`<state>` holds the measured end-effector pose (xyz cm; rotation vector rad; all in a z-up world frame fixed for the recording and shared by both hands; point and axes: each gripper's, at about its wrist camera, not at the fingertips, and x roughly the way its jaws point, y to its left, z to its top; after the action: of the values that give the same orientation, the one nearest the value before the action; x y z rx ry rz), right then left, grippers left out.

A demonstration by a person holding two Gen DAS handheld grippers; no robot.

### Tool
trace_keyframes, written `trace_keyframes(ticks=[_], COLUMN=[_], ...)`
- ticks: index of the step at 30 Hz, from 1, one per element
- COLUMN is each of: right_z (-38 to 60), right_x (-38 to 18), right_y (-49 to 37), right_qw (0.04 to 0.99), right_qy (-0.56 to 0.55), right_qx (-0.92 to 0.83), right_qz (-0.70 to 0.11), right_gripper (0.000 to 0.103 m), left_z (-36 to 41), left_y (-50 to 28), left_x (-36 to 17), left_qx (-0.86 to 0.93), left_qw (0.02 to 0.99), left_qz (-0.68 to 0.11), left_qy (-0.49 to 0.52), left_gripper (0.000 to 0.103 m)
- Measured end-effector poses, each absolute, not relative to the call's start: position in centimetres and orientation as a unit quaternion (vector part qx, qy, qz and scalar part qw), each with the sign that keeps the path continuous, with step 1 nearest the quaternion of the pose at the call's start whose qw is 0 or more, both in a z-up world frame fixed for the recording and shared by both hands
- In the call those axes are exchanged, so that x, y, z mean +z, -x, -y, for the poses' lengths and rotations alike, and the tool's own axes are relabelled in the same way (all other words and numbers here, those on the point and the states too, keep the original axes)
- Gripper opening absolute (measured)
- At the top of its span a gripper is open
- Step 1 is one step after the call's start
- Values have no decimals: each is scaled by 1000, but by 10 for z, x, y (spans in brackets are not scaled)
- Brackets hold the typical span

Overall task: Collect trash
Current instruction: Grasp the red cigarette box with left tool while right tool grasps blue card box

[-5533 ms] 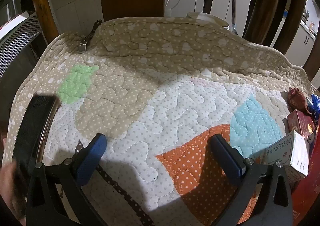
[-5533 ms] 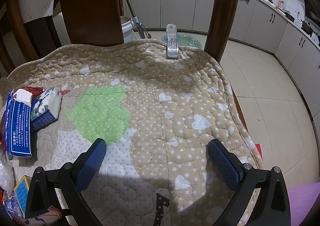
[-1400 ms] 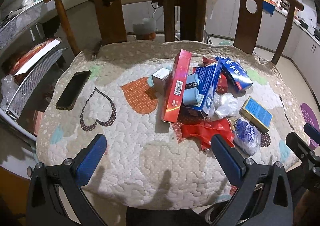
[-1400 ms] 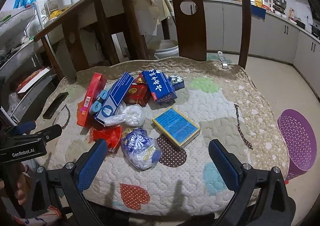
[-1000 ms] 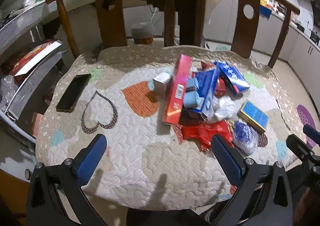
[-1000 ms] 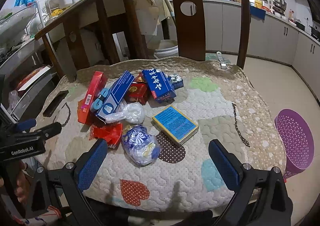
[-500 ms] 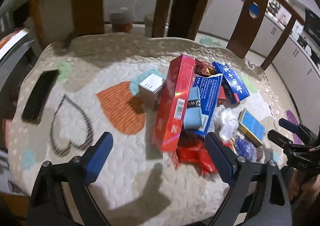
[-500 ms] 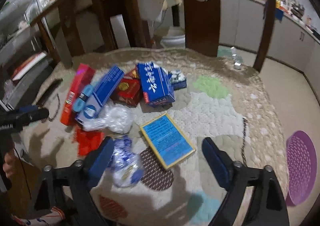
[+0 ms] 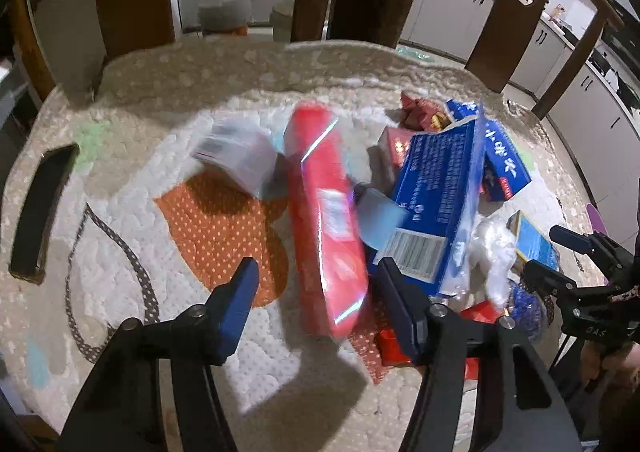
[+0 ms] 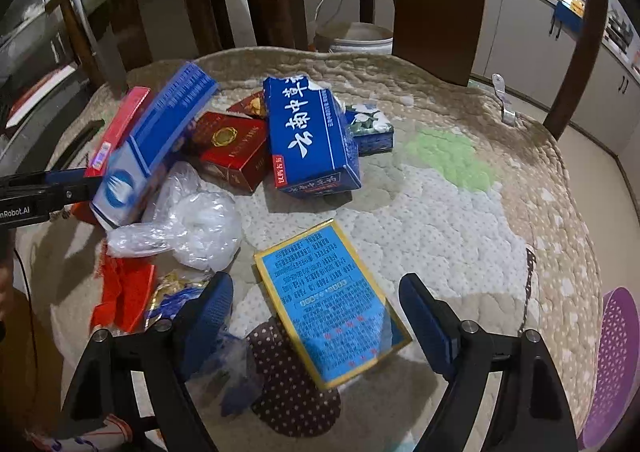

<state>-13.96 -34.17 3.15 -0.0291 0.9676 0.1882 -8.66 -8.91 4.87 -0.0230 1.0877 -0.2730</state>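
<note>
A pile of trash lies on a quilted seat cushion (image 9: 120,292). My left gripper (image 9: 316,296) is open, its jaws on either side of the near end of a long red box (image 9: 324,220). Beside it lie a long blue box (image 9: 436,196), a small white box (image 9: 236,156) and a clear plastic bag (image 10: 188,220). My right gripper (image 10: 316,312) is open around a flat light-blue box (image 10: 328,296). Beyond it lie a blue box with white characters (image 10: 308,132), a dark red box (image 10: 232,148) and a red wrapper (image 10: 124,292).
A black phone (image 9: 40,208) lies at the cushion's left edge. Wooden chair backs (image 10: 436,0) rise behind the cushion. A purple perforated basket (image 10: 612,356) stands on the floor at right. A metal clip (image 10: 502,96) sits on the far right edge.
Both grippers have moved forward and down, close to the pile. The left now straddles the red box's end, the right the light-blue box. Both jaw gaps look narrower.
</note>
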Motion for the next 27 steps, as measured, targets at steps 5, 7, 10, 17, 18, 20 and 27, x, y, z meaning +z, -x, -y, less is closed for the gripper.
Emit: trace_keyframes(ticks=[5, 7, 10, 17, 18, 20, 27], right_z=[340, 340, 340, 344, 343, 345, 351], right_x=[26, 26, 25, 27, 28, 29, 28], right_y=[139, 139, 139, 141, 143, 144, 149], right_qw=[879, 879, 879, 876, 877, 877, 877], right_qy=[14, 14, 13, -11, -13, -19, -36], right_qx=[87, 86, 84, 96, 95, 92, 106], right_qz=[-469, -468, -469, -472, -471, -471, -468], right_gripper=[85, 85, 81, 62, 54, 42, 58], left_z=[77, 74, 72, 71, 72, 75, 88], left_y=[77, 74, 71, 87, 90, 96, 113], left_x=[40, 40, 37, 53, 56, 62, 70], left_qx=[-133, -132, -128, -115, -114, -111, -126], left_qw=[839, 838, 837, 854, 855, 858, 863], left_qz=[-525, -525, -527, -502, -499, -496, -487], left_qy=[55, 66, 71, 78, 77, 71, 43], left_gripper=[61, 61, 47, 41, 35, 22, 23])
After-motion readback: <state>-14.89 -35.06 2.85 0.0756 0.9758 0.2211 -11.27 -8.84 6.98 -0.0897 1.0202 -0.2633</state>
